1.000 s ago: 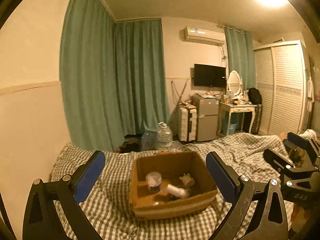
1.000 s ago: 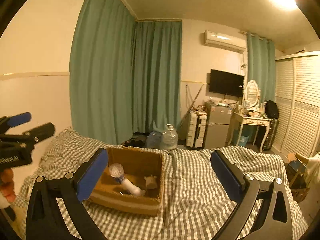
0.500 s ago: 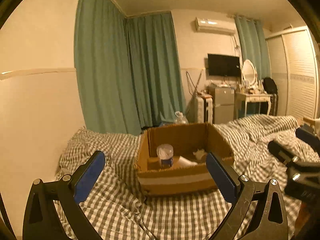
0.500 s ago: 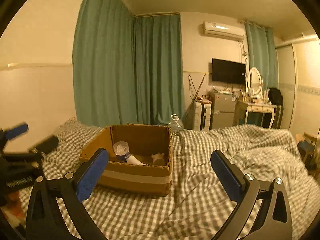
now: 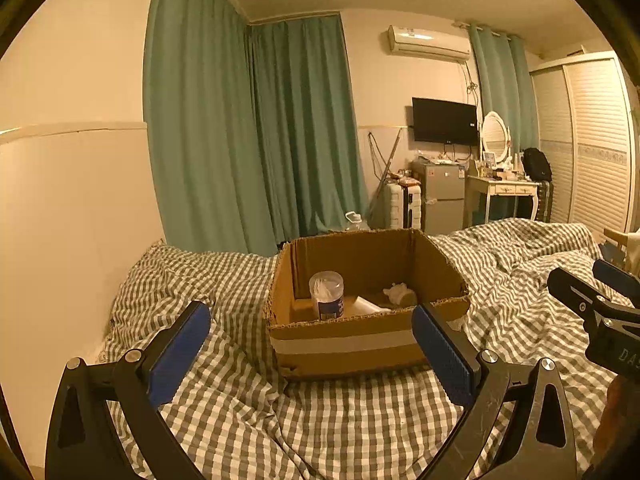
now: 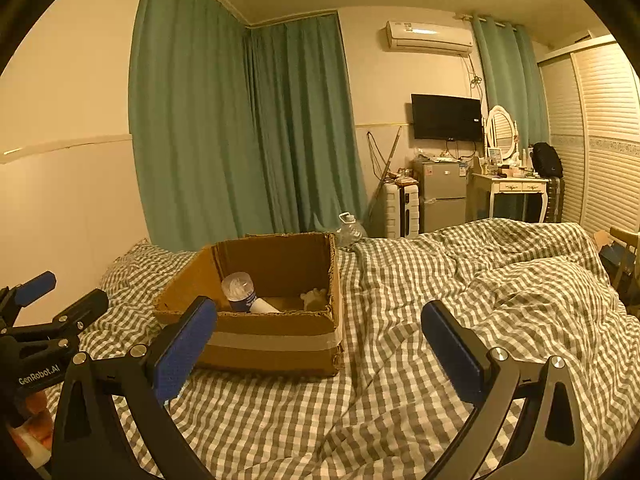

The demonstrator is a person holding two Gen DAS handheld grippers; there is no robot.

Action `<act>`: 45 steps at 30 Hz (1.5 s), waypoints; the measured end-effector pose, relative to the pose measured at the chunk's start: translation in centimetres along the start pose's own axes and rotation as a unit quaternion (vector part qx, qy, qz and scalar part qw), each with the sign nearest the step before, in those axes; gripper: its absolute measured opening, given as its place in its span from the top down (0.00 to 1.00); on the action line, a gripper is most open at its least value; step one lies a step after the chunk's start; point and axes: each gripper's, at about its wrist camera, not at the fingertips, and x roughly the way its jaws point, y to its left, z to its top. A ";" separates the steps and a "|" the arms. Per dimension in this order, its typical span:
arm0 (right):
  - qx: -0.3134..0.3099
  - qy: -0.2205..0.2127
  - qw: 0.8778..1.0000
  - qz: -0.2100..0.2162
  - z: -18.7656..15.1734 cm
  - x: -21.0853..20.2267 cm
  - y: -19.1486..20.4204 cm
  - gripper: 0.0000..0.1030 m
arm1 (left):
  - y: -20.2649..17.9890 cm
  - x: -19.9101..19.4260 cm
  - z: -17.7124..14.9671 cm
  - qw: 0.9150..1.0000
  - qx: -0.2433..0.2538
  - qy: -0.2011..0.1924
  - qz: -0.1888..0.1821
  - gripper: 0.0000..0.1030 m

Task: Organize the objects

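Note:
An open cardboard box point(image 5: 352, 340) point(image 6: 276, 344) rests on the checked bedcover. Inside it stand a clear jar with a blue label point(image 5: 326, 295) point(image 6: 239, 292), a white tube point(image 5: 366, 305) point(image 6: 264, 306) lying down and a small pale figure point(image 5: 396, 293) point(image 6: 314, 298). My left gripper point(image 5: 310, 346) is open, low over the bed just in front of the box, nothing between its fingers. My right gripper point(image 6: 318, 348) is open too, empty, to the right front of the box. Each gripper shows at the edge of the other's view point(image 5: 600, 304) point(image 6: 36, 316).
The checked duvet point(image 6: 460, 300) lies rumpled, with folds to the right of the box. A wall runs along the bed's left side point(image 5: 72, 220). Beyond the bed stand green curtains point(image 5: 256, 140), a water jug point(image 6: 348, 227), a small fridge point(image 5: 442, 196) and a dressing table point(image 5: 502, 192).
Both grippers have dropped from well above the bed to low over it, so the box is now seen from the side. Both stayed open. The box contents have not moved.

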 end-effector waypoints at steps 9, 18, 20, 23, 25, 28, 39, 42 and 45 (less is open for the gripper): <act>-0.015 -0.001 1.000 -0.001 -0.5 0.1 0.5 0.01 | -0.2 0.4 -0.2 1.000 0.005 0.013 0.001 0.00; -0.020 0.005 1.000 0.001 -1.0 0.3 0.8 0.01 | 0.2 0.6 -0.6 1.000 -0.004 0.024 -0.001 0.00; -0.022 0.007 1.000 0.003 -1.1 0.2 0.9 0.01 | 0.2 0.6 -0.6 1.000 -0.007 0.027 -0.006 0.00; -0.022 0.005 1.000 0.004 -1.1 0.1 1.0 0.01 | 0.3 0.6 -0.6 0.999 -0.011 0.030 -0.013 0.00; -0.023 0.006 1.000 0.005 -1.1 0.1 1.1 0.01 | 0.3 0.5 -0.7 0.999 -0.008 0.028 -0.012 0.00; -0.023 0.007 1.000 0.005 -1.1 0.1 1.2 0.01 | 0.3 0.5 -0.7 1.000 -0.007 0.027 -0.013 0.00; -0.016 0.010 1.000 0.011 -1.0 -0.1 1.0 0.01 | 0.0 0.4 -0.9 1.000 0.000 0.026 -0.010 0.00; -0.016 0.011 1.000 0.012 -1.0 -0.1 1.0 0.01 | 0.2 0.4 -0.9 1.000 -0.003 0.025 -0.010 0.00; -0.018 0.012 1.000 0.011 -1.0 -0.1 1.0 0.01 | 0.4 0.4 -1.0 1.000 -0.005 0.027 -0.010 0.00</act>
